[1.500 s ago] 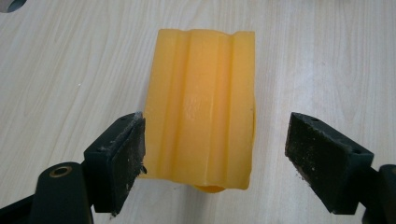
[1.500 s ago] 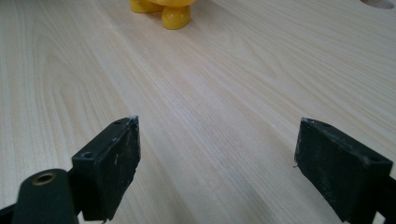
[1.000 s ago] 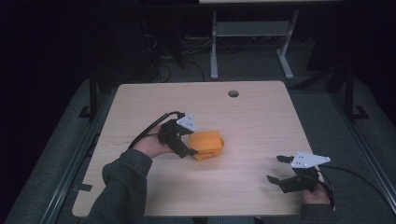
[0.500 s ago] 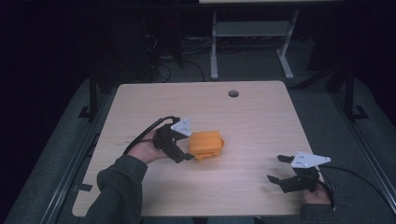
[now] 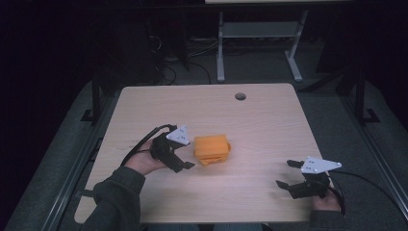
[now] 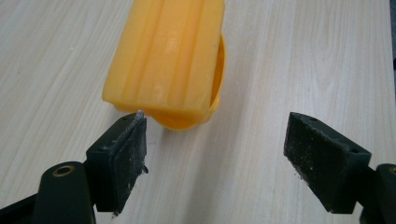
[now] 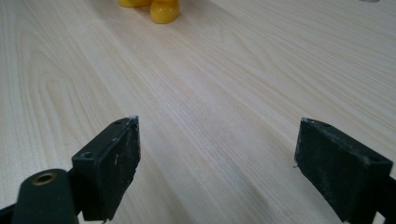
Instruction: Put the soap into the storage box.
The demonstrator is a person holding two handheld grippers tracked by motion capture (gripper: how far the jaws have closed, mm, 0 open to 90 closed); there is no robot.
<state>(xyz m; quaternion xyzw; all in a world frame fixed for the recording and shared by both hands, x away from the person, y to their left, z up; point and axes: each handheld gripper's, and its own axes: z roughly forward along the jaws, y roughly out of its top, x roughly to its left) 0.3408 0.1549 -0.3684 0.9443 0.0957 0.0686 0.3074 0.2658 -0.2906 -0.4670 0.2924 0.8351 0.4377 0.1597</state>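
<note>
So the yellow plastic piece sits near the middle of the table, roughly at 3 o'clock from my left gripper, just beside it but not touching. Jaws on that one are spread wide, nothing in them. My right gripper is parked well apart at the table's 5 o'clock, also spread and empty.

From the left gripper view the piece looks like glossy moulded plastic, ribbed on top with a rounded bit underneath. My guess: light, stiff, kinda slippery. I'd pinch it across the two long flat sides, low down, not over the ribs.
</note>
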